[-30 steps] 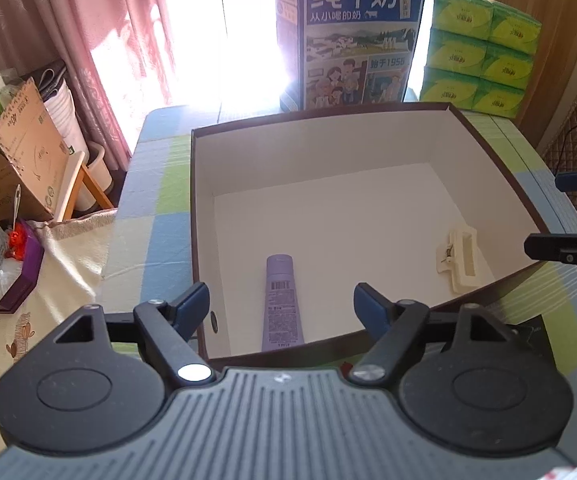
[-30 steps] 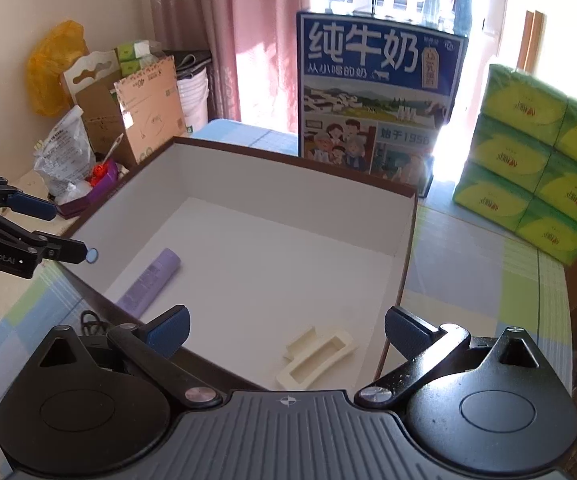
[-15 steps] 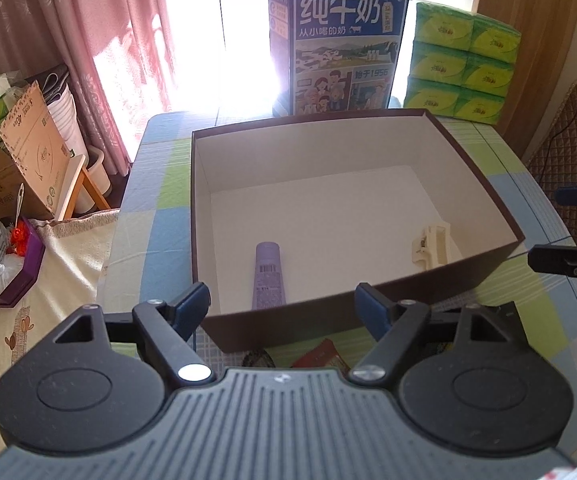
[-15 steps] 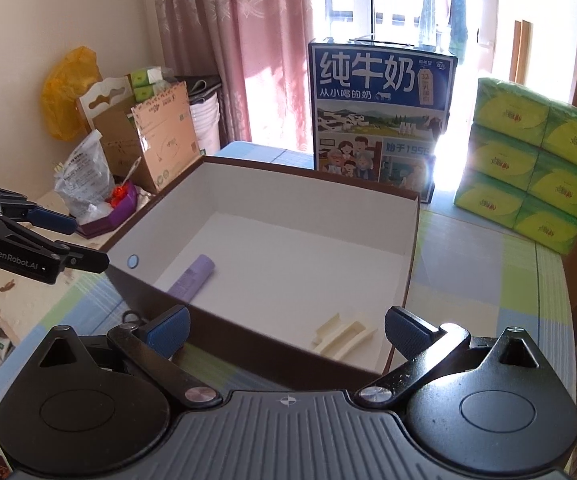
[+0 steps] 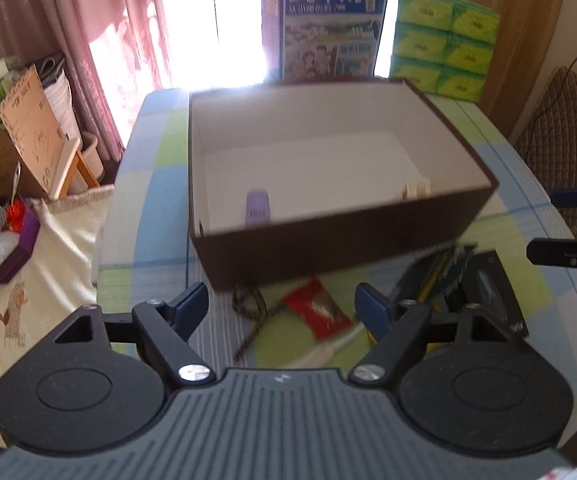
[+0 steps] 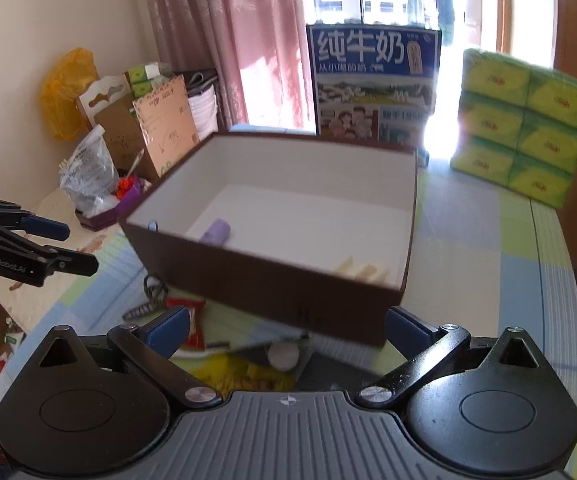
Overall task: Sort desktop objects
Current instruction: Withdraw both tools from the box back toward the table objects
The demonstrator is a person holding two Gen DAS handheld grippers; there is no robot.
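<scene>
Overhead, the left gripper (image 5: 280,306) tilts steeply down toward the near edge of the surface (image 5: 160,128), its blue-tipped fingers (image 5: 192,305) set wide apart with nothing between them. Below its gap lie a dark braided cord (image 5: 250,312) and a red packet (image 5: 317,314), both blurred, just in front of the brown box (image 5: 328,246). That box sits near the middle of the checked surface, white inside, with a lilac tube (image 5: 257,210) lying against its near wall toward the left and a cream hair clip (image 5: 416,190) at its near right corner. To the right of the packet, by the box's near right corner, lies a jumble of yellow-green and black items, too blurred to name. Further right, the right gripper (image 6: 286,326) also points downward at the near edge, fingers (image 6: 406,326) spread and empty, above a small white round object (image 6: 283,355) and yellow packaging. A tall blue milk carton (image 6: 372,86) stands behind the box at the far edge.
</scene>
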